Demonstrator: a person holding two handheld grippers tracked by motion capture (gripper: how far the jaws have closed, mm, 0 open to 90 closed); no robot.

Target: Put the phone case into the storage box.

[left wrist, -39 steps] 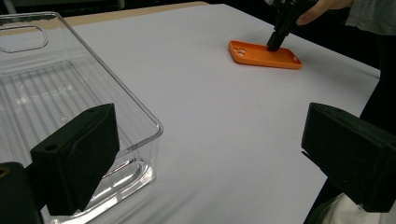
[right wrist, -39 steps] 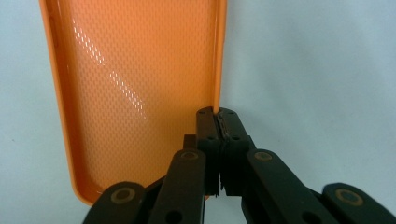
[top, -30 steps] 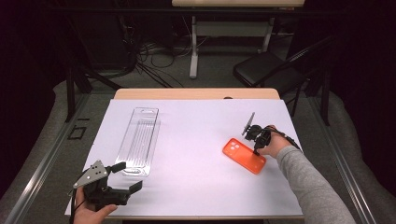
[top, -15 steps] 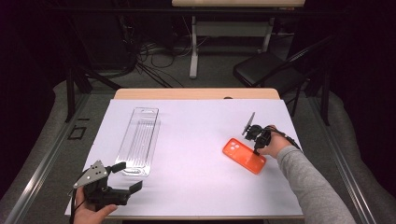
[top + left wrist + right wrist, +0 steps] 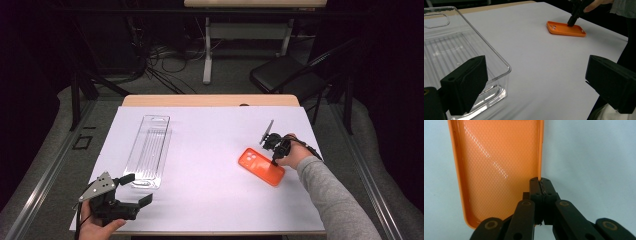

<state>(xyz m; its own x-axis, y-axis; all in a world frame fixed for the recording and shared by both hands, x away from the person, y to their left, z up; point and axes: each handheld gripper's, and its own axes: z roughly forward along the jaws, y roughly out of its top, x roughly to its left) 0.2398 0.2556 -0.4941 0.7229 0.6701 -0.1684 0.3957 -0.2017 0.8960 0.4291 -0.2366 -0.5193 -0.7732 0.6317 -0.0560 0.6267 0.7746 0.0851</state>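
Note:
An orange phone case (image 5: 256, 165) lies open side up on the right part of the white table. My right gripper (image 5: 274, 161) points down at the case's near long edge. In the right gripper view the jaws (image 5: 540, 183) are pressed together on the case's thin side wall (image 5: 499, 170). A clear plastic tray (image 5: 149, 150) lies lengthwise on the left. My left gripper (image 5: 137, 188) is open just in front of the tray's near end with nothing between its fingers. The left gripper view looks across the tray's corner (image 5: 449, 50) toward the case (image 5: 564, 29) and the right gripper (image 5: 572, 22).
A white sheet (image 5: 210, 145) covers the table, with a strip of wood (image 5: 210, 100) along the far edge. Behind the table stand a black chair (image 5: 285, 75), a white desk leg (image 5: 206, 55) and floor cables (image 5: 155, 60).

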